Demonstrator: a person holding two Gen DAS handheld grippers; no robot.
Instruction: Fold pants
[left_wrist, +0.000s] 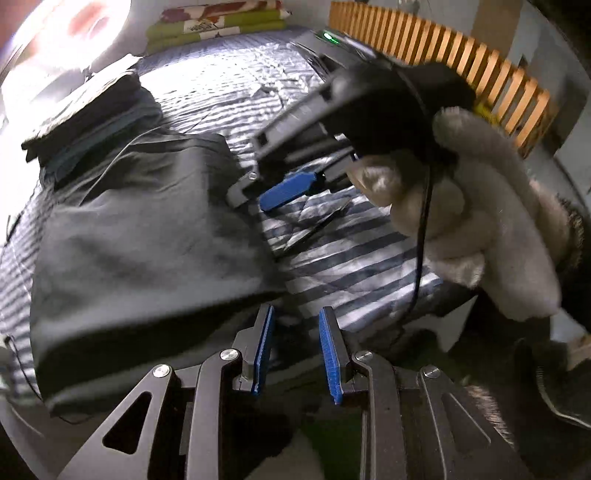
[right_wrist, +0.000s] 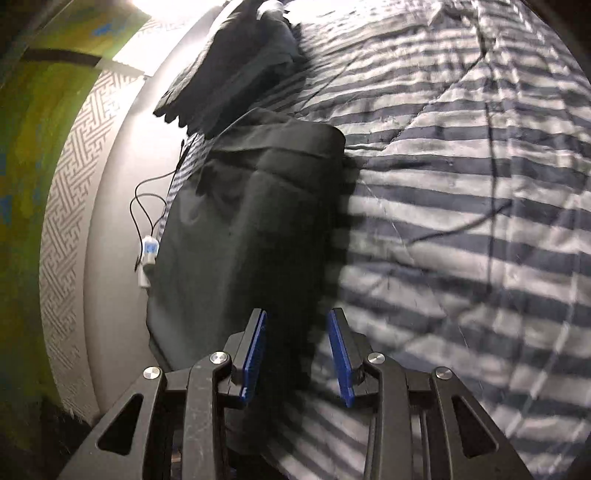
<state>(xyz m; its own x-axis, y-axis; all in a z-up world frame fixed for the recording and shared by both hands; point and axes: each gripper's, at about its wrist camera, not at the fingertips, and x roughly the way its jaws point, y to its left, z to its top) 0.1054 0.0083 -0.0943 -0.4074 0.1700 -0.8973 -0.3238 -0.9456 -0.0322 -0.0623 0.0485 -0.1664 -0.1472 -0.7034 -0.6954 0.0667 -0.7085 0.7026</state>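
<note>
Dark grey cloth, the pants (left_wrist: 147, 236), is shown lying on a bed under a blue-and-white striped quilt cover (left_wrist: 354, 258), near the bed's edge by the pale wall (right_wrist: 110, 258). The garment is seen already doubled into a compact slab, its folded edge turned toward the middle of the bed; this is judged to be a late stage of the fold, though the number of layers cannot be counted.

Both tools are held clear of the cloth. The left hand-held gripper (left_wrist: 295, 350) is shown with its blue pads parted and nothing between them, hovering at the near edge of the pants. The right hand-held gripper (right_wrist: 297, 354) is likewise spread and empty in its own view, poised over the seam where pants meet quilt; in the left wrist view it is gripped by a gloved hand (left_wrist: 480, 206) above the striped cover. The open, lifted posture is read as a release, or a repositioning before the next pinch.

A second stack of dark folded clothes (left_wrist: 92, 110) lies beyond the pants, probably finished items set aside. A thin black cable with a small white plug (right_wrist: 147, 258) hangs beside the wall. Motion blur softens the quilt; the pants' waistband and hems cannot be told apart, and the near corner is cut off by the gripper bodies.
</note>
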